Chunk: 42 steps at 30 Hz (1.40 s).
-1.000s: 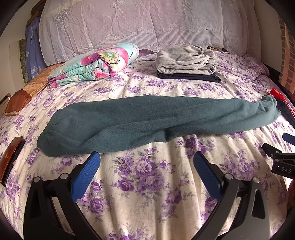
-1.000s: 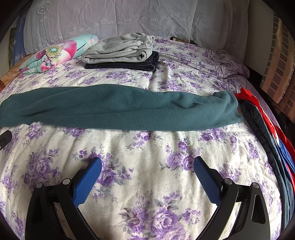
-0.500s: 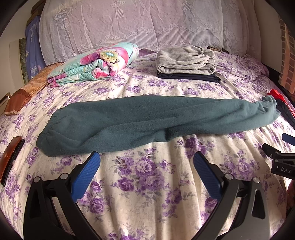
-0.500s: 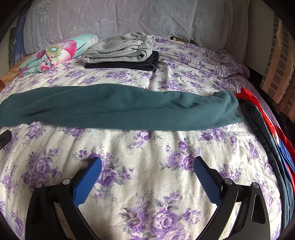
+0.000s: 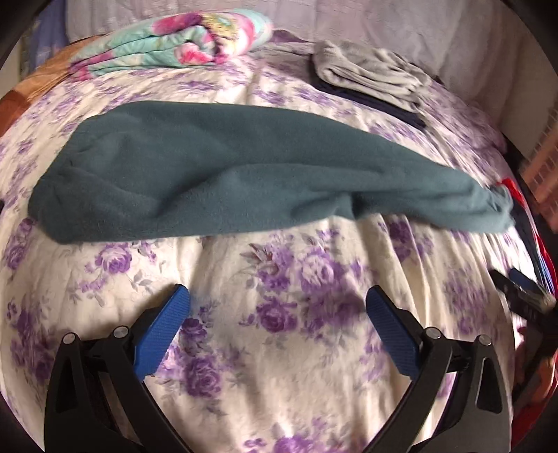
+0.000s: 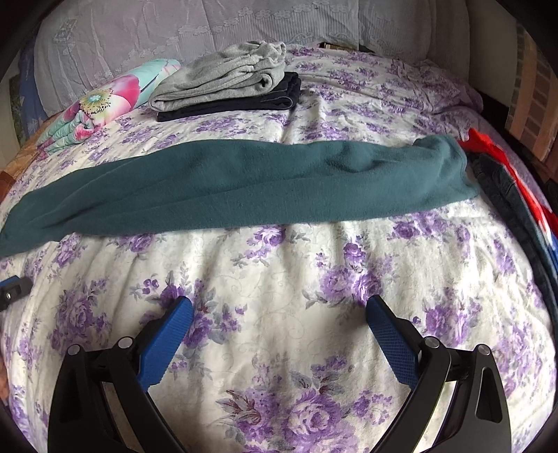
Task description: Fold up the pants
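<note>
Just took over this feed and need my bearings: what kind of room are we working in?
Most likely a bedroom. The work surface is a bed with a purple floral sheet, lace-covered pillows stand at its head, and a folded floral blanket lies beside a stack of folded clothes. The teal pants lie stretched across it.

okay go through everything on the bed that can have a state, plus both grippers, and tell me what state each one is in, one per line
Teal pants: laid out long and flat across the bed, unheld.
Grey garment: folded, stacked on the dark one.
Dark garment: folded, bottom of that stack.
Floral quilt: folded, by the pillows.
Red and dark clothes: loose pile at the bed's right edge.
Left gripper: open, empty.
Right gripper: open, empty.
</note>
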### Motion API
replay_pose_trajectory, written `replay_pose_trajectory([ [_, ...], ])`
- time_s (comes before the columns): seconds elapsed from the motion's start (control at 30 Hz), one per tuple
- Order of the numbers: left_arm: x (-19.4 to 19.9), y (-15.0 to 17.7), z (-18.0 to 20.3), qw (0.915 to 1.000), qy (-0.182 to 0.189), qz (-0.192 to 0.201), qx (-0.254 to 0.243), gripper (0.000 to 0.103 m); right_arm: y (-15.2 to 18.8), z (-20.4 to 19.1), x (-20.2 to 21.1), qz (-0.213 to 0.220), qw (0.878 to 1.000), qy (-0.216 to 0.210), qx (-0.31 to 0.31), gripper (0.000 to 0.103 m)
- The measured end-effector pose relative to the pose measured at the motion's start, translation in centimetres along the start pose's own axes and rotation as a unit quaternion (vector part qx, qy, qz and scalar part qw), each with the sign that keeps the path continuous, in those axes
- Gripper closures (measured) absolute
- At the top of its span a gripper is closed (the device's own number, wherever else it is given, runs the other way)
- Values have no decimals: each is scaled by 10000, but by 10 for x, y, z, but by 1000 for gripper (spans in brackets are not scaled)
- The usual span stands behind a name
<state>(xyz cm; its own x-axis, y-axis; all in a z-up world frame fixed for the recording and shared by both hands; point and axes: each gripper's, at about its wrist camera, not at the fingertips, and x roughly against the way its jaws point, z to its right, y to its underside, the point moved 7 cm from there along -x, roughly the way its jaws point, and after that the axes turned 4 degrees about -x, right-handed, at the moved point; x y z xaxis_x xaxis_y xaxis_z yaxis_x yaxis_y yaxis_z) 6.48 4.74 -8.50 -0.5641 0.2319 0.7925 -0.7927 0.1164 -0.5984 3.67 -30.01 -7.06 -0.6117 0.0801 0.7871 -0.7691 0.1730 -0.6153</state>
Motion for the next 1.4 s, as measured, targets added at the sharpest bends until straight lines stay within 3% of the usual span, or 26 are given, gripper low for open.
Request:
replay_pose_trajectory([
  [0.2, 2, 17, 21, 9973, -117, -149, -709, 5, 10, 10, 16, -69, 9951, -922, -356, 3],
  [0.3, 0, 7, 22, 9988, 1, -139, -469, 5, 10, 16, 25, -121, 9880, -1474, -458, 3],
  [0.4, -13, -19, 11, 9999, 149, -37, -75, 5, -2, 45, 31, -166, 9642, -2284, -1338, 4],
  [0.47, -17, -34, 4, 9994, 256, 97, 207, 5, -15, 68, 29, -184, 9555, -2360, -1761, 4],
  [0.57, -29, -54, -3, 9985, 219, 235, 443, 5, -29, 97, 19, -162, 9533, -2176, -2089, 4],
  [0.67, -39, -70, -13, 9974, 154, 406, 566, 5, -41, 110, 5, -162, 9416, -2250, -2499, 4],
  [0.73, -38, -77, -26, 9956, 190, 587, 711, 5, -54, 112, -2, -73, 9407, -2154, -2619, 6],
  [0.77, -38, -80, -28, 9942, 242, 676, 803, 5, -61, 112, -10, -33, 9407, -2097, -2668, 8],
  [0.8, -36, -80, -34, 9927, 298, 751, 890, 5, -66, 114, -15, 59, 9418, -1996, -2703, 21],
  [0.83, -34, -81, -37, 9906, 388, 855, 996, 5, -72, 117, -20, 211, 9447, -1869, -2685, 50],
  [0.87, -32, -82, -41, 9886, 460, 938, 1089, 7, -78, 117, -25, 316, 9471, -1821, -2623, 71],
  [0.9, -29, -81, -45, 9868, 490, 1014, 1166, 13, -78, 118, -29, 296, 9451, -1926, -2623, 91],
  [0.93, -25, -79, -50, 9853, 436, 1077, 1249, 18, -78, 120, -33, 204, 9368, -2138, -2763, 91],
  [1.0, -22, -77, -61, 9827, 419, 1132, 1403, 36, -74, 127, -29, 254, 9211, -2459, -3008, 92],
  [1.03, -21, -77, -65, 9807, 416, 1180, 1501, 42, -71, 129, -22, 321, 9197, -2508, -3004, 93],
  [1.1, -18, -75, -73, 9778, 415, 1228, 1646, 70, -70, 128, -6, 514, 9189, -2550, -2965, 93],
  [1.2, -7, -67, -85, 9705, 574, 1400, 1876, 89, -62, 122, 26, 923, 9250, -2513, -2696, 93],
  [1.27, 7, -61, -85, 9684, 636, 1506, 1883, 91, -46, 117, 55, 1162, 9303, -2487, -2433, 93],
  [1.4, 40, -43, -74, 9718, 780, 1529, 1615, 92, -9, 115, 119, 1439, 9375, -2528, -1908, 93],
])
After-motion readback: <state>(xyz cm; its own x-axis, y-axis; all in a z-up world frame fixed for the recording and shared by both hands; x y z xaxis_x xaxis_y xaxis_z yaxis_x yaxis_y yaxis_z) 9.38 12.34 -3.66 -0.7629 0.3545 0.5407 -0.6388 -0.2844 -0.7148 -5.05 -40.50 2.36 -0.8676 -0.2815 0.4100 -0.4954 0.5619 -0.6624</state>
